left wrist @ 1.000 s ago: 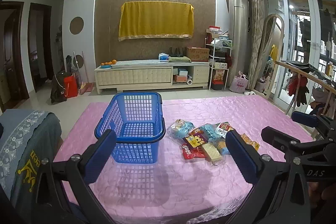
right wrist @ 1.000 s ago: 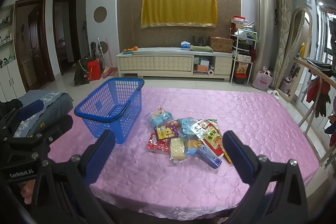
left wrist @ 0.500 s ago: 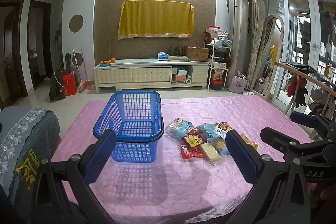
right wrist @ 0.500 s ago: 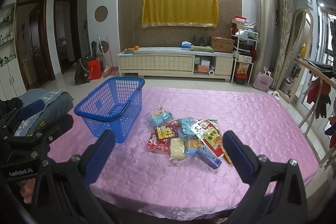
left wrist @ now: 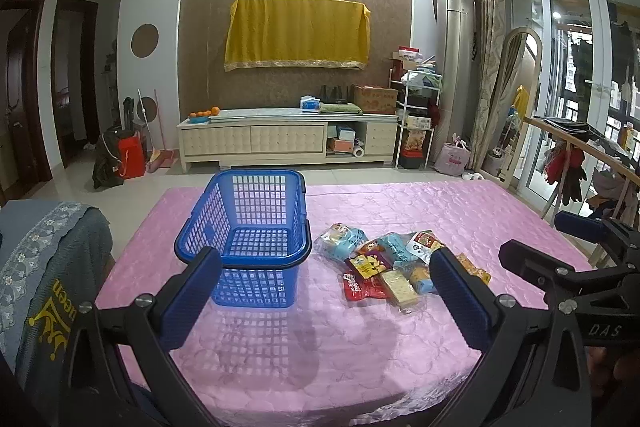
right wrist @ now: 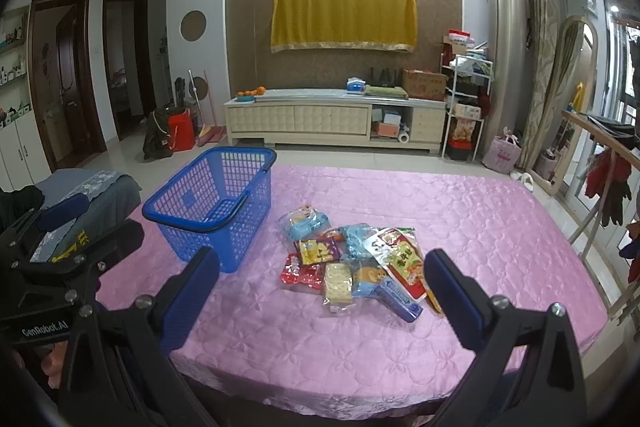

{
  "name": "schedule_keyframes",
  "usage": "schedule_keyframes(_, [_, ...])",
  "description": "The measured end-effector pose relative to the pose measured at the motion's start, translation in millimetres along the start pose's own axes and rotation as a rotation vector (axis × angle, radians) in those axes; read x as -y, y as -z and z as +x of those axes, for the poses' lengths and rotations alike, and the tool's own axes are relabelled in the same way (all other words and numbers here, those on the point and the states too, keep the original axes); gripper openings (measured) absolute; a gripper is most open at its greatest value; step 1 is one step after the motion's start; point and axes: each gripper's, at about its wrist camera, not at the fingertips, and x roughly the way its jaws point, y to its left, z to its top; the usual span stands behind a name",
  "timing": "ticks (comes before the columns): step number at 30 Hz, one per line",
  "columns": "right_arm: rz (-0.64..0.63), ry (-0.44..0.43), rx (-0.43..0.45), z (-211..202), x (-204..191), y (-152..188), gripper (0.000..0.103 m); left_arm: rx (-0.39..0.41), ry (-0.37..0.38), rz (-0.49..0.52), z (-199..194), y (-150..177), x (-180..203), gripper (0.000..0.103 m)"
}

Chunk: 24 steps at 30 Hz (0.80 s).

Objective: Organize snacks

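At far left in the left wrist view we see a grey cloth with a lace trim (left wrist: 48,267) draped over something we cannot make out; its lower part runs out of frame. Next comes the left gripper (left wrist: 326,293), its blue-padded fingers (left wrist: 192,297) spread wide apart with nothing between them, held above the near edge of the bench (left wrist: 360,355), which wears a pink quilted cover. The near finger tip overlaps the front rim of the blue basket (left wrist: 248,227), so that corner is hidden from us. The basket stands upright on the bench, and through its mesh we see no packets inside.

Just beside the basket, to its right, lies the heap of snack packets (left wrist: 392,265), overlapping each other; we can pick out a red packet (left wrist: 362,285) and a pale cracker pack (left wrist: 400,285), but the printing is too small to read. The right-hand finger covers the heap's far edge.

In the right wrist view the same basket (right wrist: 216,203) sits left of the snack packets (right wrist: 352,263), near them but apart. The right gripper (right wrist: 322,287) also has its fingers (right wrist: 452,301) wide apart and empty, low over the bench's near side. At the left edge we glimpse the other gripper's body, partly cut off.
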Motion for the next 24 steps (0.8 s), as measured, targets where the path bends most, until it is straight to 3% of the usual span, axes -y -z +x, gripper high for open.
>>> schedule_keyframes(14, [0.013,0.003,0.011,12.5,23.4,-22.8,0.103,-0.002,0.021,0.035,22.0,-27.3,12.7,0.103])
schedule_keyframes(24, [0.083,-0.031,-0.029,46.1,77.0,-44.0,0.103,-0.085,0.099,0.087,80.0,-53.9,36.8,0.103])
